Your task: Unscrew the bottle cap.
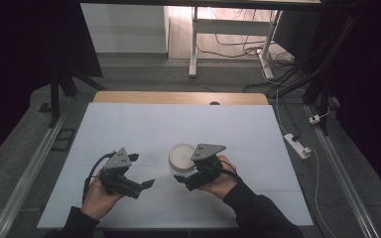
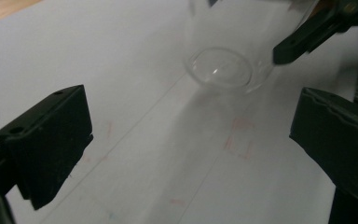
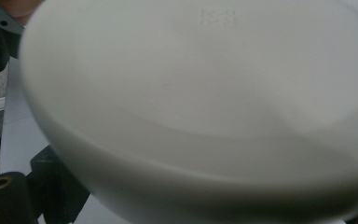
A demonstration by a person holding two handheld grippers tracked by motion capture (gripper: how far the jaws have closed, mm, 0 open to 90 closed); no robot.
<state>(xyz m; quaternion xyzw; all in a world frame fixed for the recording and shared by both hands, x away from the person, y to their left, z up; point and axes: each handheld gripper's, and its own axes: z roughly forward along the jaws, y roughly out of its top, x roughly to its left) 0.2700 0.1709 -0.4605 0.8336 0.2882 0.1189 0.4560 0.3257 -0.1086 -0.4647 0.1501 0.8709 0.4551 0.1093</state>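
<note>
Two grippers flank a clear plastic cup with a white lid [image 1: 182, 157], mid-table. Right gripper [image 1: 186, 177] sits against its side, jaw grip can't be told; left gripper [image 1: 141, 171] spread wide, empty. Steady the cup body, square the jaws first.

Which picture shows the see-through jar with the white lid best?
The high view: the whole jar stands on the white table beside the right claw. The left gripper view catches its clear bottom. The right gripper view is so close that the white lid is a blur.
</note>
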